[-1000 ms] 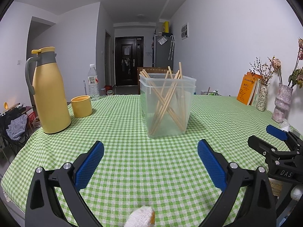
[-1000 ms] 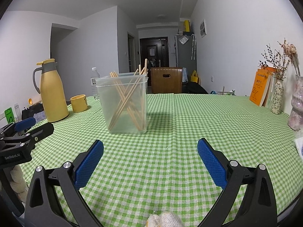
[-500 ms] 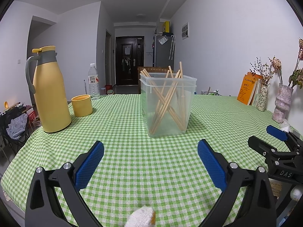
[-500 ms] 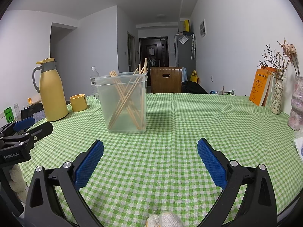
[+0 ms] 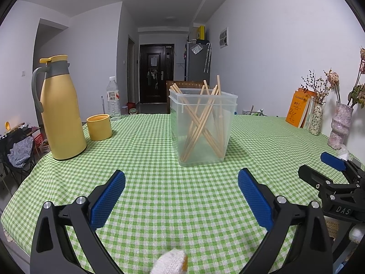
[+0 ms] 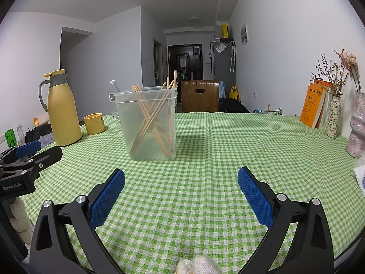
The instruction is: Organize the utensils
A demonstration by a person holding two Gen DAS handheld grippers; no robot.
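Not much readable text here. The right gripper [image 5: 328, 171], sitting around 3 o'clock in the left wrist view, has "DAS" in pale letters on its black body. The left gripper [image 6: 34, 153], around 9 o'clock in the right wrist view, says "GenRobot.AI" on its body. The orange book [image 6: 313, 107] leaning by the wall at about 3 o'clock has a big "ZK" on the cover, with smaller print above it I can't make out. The water bottle [image 5: 113, 98] label is too blurry to read.
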